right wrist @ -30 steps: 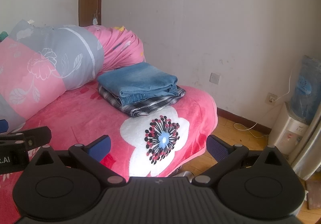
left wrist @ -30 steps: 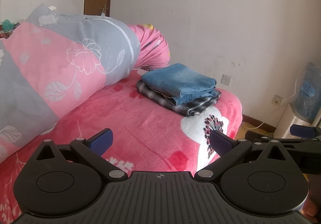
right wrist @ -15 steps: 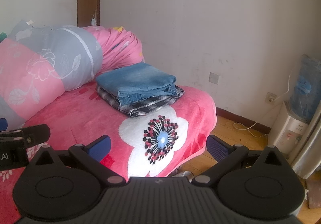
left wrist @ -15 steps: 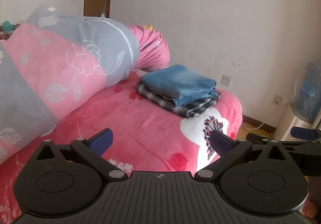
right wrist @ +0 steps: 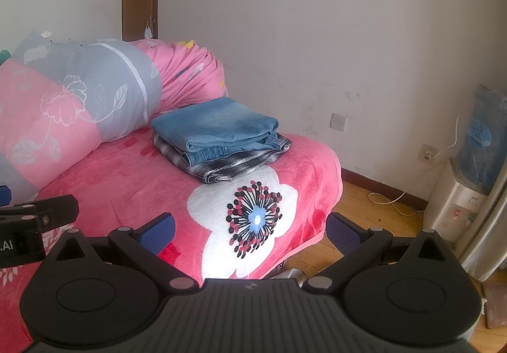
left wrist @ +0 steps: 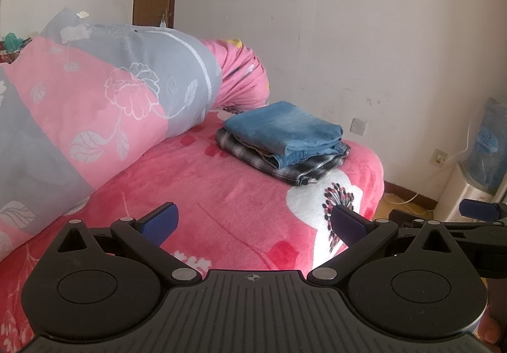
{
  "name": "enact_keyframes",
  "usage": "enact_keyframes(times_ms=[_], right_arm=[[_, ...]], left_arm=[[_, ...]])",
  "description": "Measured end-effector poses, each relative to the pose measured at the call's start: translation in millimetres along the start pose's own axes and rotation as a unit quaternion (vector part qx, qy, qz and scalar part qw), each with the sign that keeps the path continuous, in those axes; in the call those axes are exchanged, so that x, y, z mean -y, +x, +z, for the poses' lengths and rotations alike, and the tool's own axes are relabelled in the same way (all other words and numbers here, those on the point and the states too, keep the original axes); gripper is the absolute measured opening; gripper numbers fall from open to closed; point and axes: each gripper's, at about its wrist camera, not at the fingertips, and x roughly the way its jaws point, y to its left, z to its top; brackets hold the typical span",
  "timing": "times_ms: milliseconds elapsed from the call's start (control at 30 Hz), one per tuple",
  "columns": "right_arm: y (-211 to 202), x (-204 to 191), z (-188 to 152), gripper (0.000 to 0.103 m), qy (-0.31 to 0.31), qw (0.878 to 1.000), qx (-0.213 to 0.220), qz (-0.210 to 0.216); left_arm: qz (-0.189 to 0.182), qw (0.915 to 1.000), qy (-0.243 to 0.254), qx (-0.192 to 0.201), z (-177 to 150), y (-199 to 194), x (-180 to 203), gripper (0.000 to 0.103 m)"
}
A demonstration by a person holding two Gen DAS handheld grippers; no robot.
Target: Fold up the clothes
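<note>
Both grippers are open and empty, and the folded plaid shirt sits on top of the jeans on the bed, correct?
Not quite: the jeans lie on top of the plaid shirt, as the right wrist view shows. The rest holds: left gripper and right gripper are open and empty, with the stack on the bed.

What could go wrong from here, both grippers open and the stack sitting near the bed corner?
1. The folded jeans on the plaid garment lie near the corner of the pink blanket; a nudge might push them toward the floor.
2. The left gripper and right gripper sit close together, so they could collide.
3. The rolled quilt crowds the stack's far side.
</note>
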Motion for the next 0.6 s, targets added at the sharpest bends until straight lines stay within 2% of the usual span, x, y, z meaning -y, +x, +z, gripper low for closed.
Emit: enact_keyframes(times_ms=[600], right_arm=[[-1.2, -1.7, 0.4, 0.103, 0.000, 1.000, 0.003, -0.001]], left_arm=[[0.002, 1.0000, 0.001, 0.002, -0.5, -0.8, -0.2, 0.103]])
